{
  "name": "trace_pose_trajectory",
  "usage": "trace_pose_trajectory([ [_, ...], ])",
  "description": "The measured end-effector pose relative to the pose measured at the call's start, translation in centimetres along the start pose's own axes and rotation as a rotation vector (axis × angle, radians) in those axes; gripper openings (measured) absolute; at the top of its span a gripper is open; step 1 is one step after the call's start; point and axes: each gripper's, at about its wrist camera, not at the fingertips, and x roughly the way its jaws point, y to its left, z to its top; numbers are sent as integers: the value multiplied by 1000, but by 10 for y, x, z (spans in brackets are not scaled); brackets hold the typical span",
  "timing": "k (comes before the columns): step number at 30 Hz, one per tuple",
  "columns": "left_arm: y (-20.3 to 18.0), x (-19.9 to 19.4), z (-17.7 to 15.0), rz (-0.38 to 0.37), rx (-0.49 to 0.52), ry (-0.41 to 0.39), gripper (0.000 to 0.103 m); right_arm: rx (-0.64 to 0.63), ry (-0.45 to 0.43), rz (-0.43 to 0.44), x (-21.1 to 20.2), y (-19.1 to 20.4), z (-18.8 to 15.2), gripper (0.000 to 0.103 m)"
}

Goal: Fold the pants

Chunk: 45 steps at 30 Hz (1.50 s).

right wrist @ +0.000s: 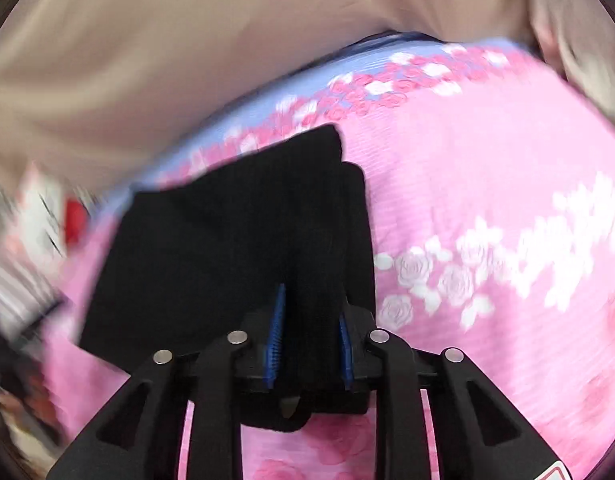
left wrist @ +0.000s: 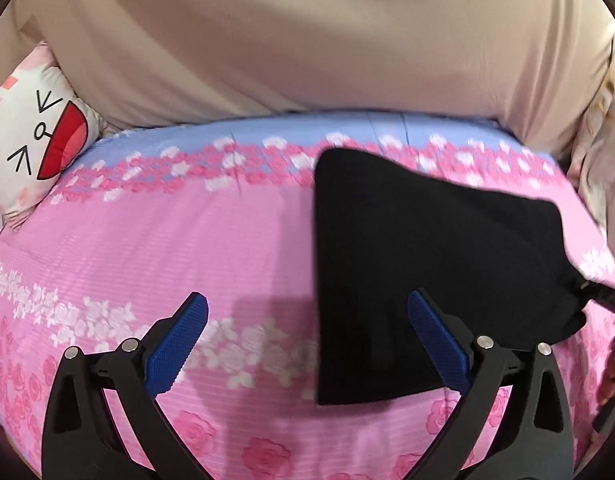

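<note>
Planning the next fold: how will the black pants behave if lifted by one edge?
Probably floppy: the black pants lie flat in soft layers on the bedspread. Likely light, since the right tongs pinch a bunched edge. The layers may slide apart.

I saw matt black cloth pants [left wrist: 407, 260] on a finely ribbed floral bedsheet [left wrist: 167, 240], and ridged blue plastic-looking pads [left wrist: 175, 344] with shiny metal pins [left wrist: 129, 345].

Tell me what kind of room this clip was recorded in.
Most likely a bedroom, with the work done on a bed. A pink floral bedsheet covers the surface, a cartoon-face pillow sits at one end, and the folded black pants lie on the sheet.
</note>
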Motion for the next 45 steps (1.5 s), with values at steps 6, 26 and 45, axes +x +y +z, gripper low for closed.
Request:
trace_pose_trajectory([
  [6, -19, 1, 0, 34, 35, -18, 98, -135, -161, -20, -45, 54, 8, 21],
  [26, -36, 31, 1, 122, 139, -14, 98, -180, 80, -140, 87, 76, 77, 3],
  [45, 117, 7, -7, 230, -177, -4, 98, -576, 142, 48, 143, 265, 44, 4],
])
